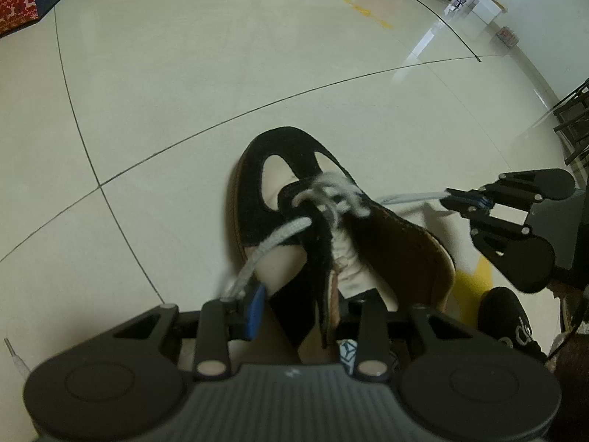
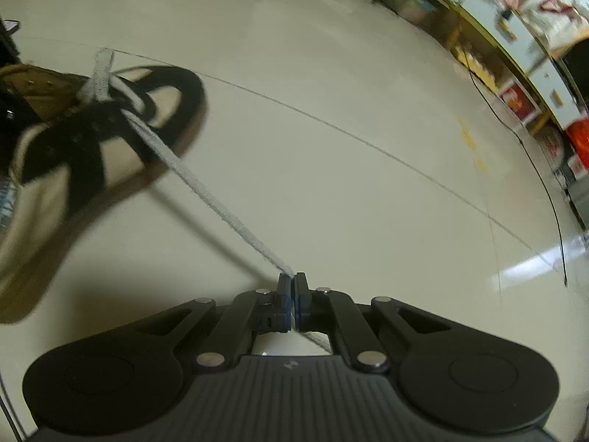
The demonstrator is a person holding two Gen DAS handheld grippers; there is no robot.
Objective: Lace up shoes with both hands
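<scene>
Shoe (image 1: 331, 228) at centre frame of the left wrist view, resting on the pale tiled floor (image 1: 184, 92); toe toward the top of the picture, heel and open collar toward the bottom, long axis running roughly up and down with a slight lean to the left. Seen again at the left edge of the right wrist view, toe aimed right and slightly up. Right gripper (image 2: 293, 302) low in centre frame, fingers pressed together and pinching the right lace strand (image 2: 206, 191); strand drawn straight and taut from the eyelets down to the jaws, probably so as to take up slack and snug the crossings near the toe. Left gripper (image 1: 298, 316) at the bottom of its own view, fingers partly spread, straddling the shoe's collar and tongue; left lace strand (image 1: 272, 243) running from the eyelets down to the blue pad (image 1: 256, 313) of the left finger; cannot tell whether pinched or merely lying against it. Likely placed so as to steady the shoe against the opposite pull. Lacing judged only begun: crossings (image 1: 327, 195) bunched near the toe, upper eyelets bare.
</scene>
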